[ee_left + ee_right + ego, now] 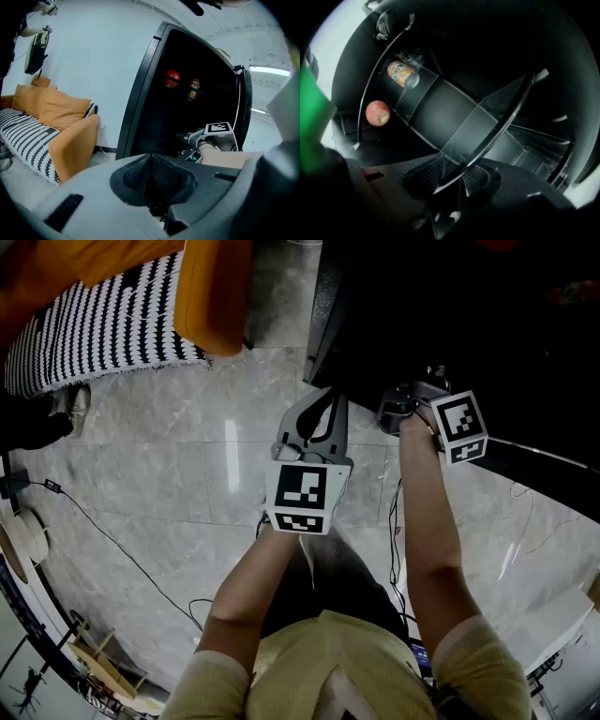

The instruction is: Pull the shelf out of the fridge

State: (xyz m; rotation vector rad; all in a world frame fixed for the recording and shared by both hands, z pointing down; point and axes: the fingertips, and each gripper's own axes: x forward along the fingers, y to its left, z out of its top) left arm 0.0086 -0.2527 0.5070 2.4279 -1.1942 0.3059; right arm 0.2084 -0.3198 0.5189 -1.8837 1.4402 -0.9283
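The black fridge stands open, with its inside dark. A clear glass shelf with a dark front rim crosses the right gripper view on a slant. My right gripper is open, one pad on each side of that rim, and a small gap shows. In the head view the right gripper reaches into the fridge's lower part. My left gripper is shut on nothing and hangs over the floor in front of the fridge door edge. A red apple and a drinks can sit deeper inside.
An orange sofa cushion and a black-and-white striped seat lie to the left. Thin cables run over the grey marble floor. A white wall stands behind the sofa.
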